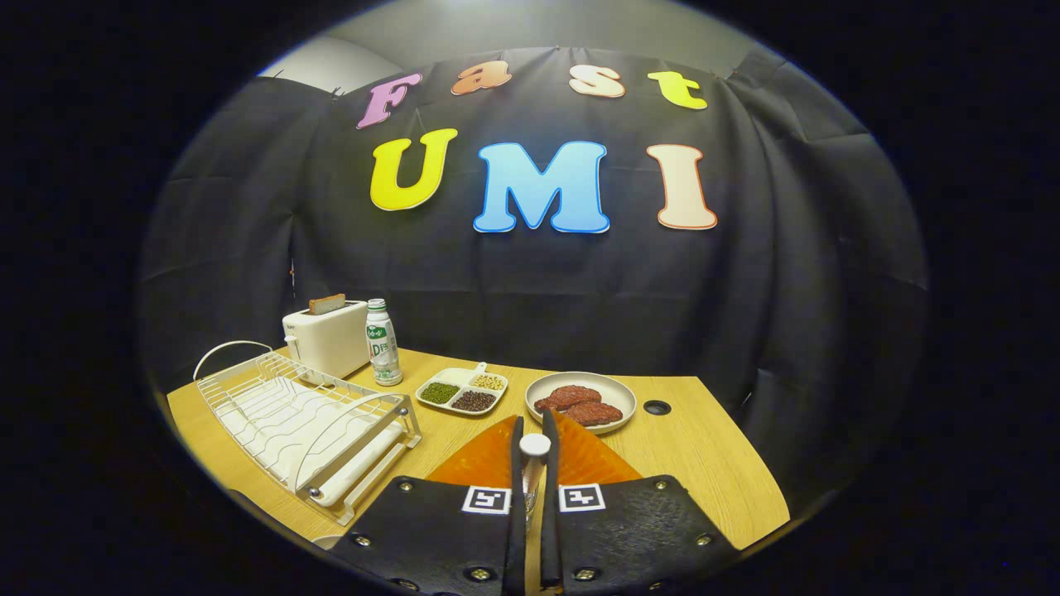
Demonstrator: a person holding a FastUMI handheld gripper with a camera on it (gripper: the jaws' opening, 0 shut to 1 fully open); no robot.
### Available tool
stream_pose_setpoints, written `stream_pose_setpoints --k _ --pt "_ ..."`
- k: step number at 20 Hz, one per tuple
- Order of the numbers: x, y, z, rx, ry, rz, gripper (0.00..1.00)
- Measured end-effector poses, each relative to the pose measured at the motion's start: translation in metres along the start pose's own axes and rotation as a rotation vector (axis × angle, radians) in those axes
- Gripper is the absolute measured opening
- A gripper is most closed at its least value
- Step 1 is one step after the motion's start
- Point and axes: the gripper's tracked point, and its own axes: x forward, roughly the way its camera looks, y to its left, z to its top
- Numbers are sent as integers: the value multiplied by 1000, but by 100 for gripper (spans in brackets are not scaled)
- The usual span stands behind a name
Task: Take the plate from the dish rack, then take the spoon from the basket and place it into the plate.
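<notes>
Spoon [534, 463] clamped upright between gripper [531, 447] fingers, handle end up, long axis vertical. Orange plate [596, 459] directly beneath and just ahead on table [704, 463]; dish rack [306, 422] left, empty.

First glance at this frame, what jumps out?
The gripper is shut on a white spoon handle, held over an orange plate just ahead on the wooden table. Beyond the fingers sits a round dish of reddish patties, with a divided tray of beans beside it. Off to the side a white dish rack stands with no dishes in it, a toaster and bottle behind it.
</notes>
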Motion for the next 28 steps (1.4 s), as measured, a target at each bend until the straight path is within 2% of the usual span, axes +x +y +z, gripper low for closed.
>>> stream_pose_setpoints --k 6,14,22,28 --pt "-20 -4 42 20 -22 -16 7" --pt "-73 0 88 -2 -48 -58 7" --pt "-119 13 69 30 11 -95 7" --pt "-134 37 34 42 89 -72 7"
